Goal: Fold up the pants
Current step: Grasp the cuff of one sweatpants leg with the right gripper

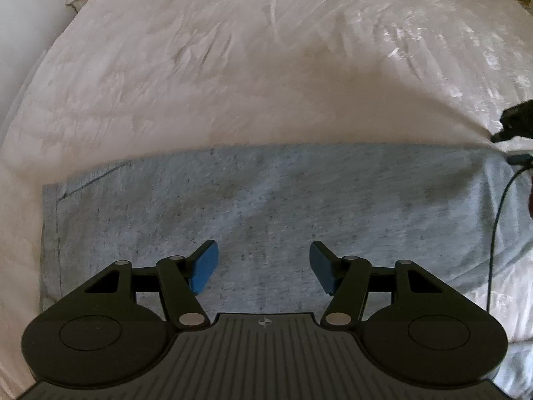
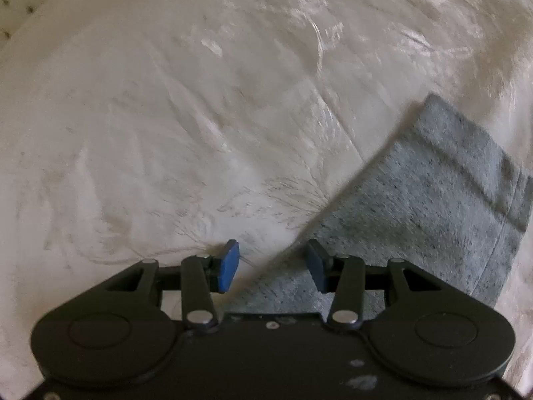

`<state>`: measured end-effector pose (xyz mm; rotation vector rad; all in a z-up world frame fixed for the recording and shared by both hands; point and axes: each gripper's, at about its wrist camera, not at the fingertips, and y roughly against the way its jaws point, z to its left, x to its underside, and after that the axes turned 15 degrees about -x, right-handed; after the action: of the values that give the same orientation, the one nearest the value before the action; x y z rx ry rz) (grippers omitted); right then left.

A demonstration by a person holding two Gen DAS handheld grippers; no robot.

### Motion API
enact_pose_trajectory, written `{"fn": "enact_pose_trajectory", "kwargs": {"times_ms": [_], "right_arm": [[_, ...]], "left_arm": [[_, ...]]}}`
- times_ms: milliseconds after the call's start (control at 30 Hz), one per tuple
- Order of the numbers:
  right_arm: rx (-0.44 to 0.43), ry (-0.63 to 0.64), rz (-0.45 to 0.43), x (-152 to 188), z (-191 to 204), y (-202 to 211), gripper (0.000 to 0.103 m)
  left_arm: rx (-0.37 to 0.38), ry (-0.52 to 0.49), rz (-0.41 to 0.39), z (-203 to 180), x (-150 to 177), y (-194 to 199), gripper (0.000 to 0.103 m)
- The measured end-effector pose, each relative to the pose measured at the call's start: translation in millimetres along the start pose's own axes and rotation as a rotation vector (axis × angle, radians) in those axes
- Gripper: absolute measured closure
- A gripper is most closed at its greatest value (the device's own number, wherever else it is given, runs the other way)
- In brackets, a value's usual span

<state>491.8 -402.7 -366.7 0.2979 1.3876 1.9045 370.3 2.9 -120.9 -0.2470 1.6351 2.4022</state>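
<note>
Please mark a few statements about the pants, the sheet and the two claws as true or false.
1. The pants are grey. True.
2. The pants lie on a dark blanket. False: they lie on a white sheet.
3. The left claw is open above the pants. True.
4. The right claw is clamped shut on the fabric. False: it stands open, straddling the pants' edge.
5. The claw pads are red. False: they are blue.
</note>
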Motion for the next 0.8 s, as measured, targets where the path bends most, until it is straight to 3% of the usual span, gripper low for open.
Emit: {"fn": "enact_pose_trajectory", "kwargs": {"times_ms": [67,100,333,533,800], "right_arm": [[0.019,0.026,0.006,5.9,1.1,1.9,0.076],[0.023,0.043,0.016,9.6,1.2,3.7,0.101],[-0.070,0.027,0.022,42.6,-32.8,50.0,0.101],[-0.116,0.028,0.010,73.2,-56.5,90.2,0.101],[-0.135,0.035,0.017,97.4,-68.1,104.6,0.101]], "left_arm": [[0.002,0.008,0.009,2.7,0.6,-2.6,0.044],[0.004,0.012,0.011,3.5,0.8,-3.0,0.044],[0.047,0.034,-0.001,1.1,-6.5,1.9,0.044],[0.141,0.099,-0.003,-4.2,-31.2,0.1,0.044],[0.226,0.197,0.026,-16.9,-61.5,-20.1,0.044]]}}
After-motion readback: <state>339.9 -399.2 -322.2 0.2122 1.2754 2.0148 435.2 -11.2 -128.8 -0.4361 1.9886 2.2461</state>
